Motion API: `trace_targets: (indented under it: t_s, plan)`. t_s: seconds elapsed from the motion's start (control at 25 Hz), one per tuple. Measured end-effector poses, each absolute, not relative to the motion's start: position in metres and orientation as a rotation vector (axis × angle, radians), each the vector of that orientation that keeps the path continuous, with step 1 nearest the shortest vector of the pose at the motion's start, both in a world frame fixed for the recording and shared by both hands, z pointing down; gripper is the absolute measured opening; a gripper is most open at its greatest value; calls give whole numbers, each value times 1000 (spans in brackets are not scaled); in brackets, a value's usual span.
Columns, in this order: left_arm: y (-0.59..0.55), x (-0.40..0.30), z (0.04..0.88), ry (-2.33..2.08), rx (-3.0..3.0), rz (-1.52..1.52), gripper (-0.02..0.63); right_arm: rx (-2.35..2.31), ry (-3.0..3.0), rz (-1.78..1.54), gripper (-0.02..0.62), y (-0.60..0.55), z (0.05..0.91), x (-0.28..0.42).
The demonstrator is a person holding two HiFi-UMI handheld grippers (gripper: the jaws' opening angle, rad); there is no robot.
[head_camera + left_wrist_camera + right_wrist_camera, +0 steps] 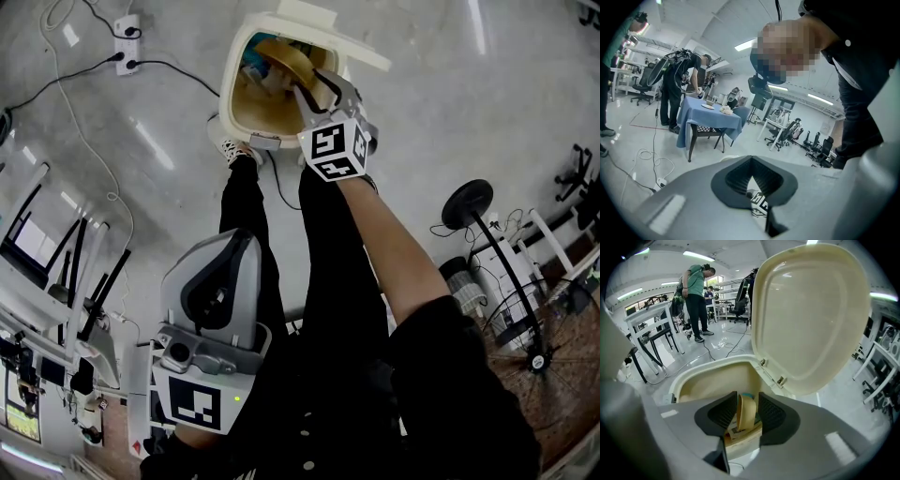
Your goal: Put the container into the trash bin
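**Container on edge in the bin's mouth, right jaws spread round it**

In the head view the bin (228,75) stands at 12 o'clock on the grey floor. Its lid (323,21) is tipped back on the far side, toward 1 o'clock. The right gripper (317,86) reaches down over the opening from 5 o'clock, with its marker cube just above the near rim.

The tan container (281,56) sits inside the mouth of the bin, at the gripper's tips. In the right gripper view it (746,411) stands on edge between the two pads, over paper rubbish deeper in the bin (693,380). The right gripper (747,397) has its jaws apart. There is a clear gap on the container's 9 o'clock side. On the 3 o'clock side it lies close to the pad, and whether it touches cannot be told. The raised lid (811,315) fills the view from 12 to 3 o'clock.

The left gripper (225,246) hangs at 7 o'clock in the head view, beside the person's legs and well away from the bin. In its own view the left gripper (751,158) has its jaw tips together with nothing between them.
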State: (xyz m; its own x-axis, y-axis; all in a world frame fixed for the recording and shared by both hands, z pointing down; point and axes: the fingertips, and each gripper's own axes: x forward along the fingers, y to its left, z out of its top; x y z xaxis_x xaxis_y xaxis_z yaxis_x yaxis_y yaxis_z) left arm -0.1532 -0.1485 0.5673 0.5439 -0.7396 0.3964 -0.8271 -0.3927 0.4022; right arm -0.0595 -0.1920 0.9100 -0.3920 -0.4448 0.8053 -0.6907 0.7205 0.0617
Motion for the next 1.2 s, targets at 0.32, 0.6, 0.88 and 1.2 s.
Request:
trace_targets:
  t_s: [0.32,0.6,0.88,1.2]
  plan:
    - [-152,-150,560,-1264,2244,206,0,861,-2077,357,160,-195,897,-61]
    - [-153,-144,544,-1270,2268,196,0,852,-2116,377,46,-192,874,-62]
    - [-153,-140,520,-1270,2308,198,0,843,-2153,362,26,-189,838,-60]
    - [-151,-132,484,-1248,2367,200,0,826,-2226,328,26,-183,763,-54]
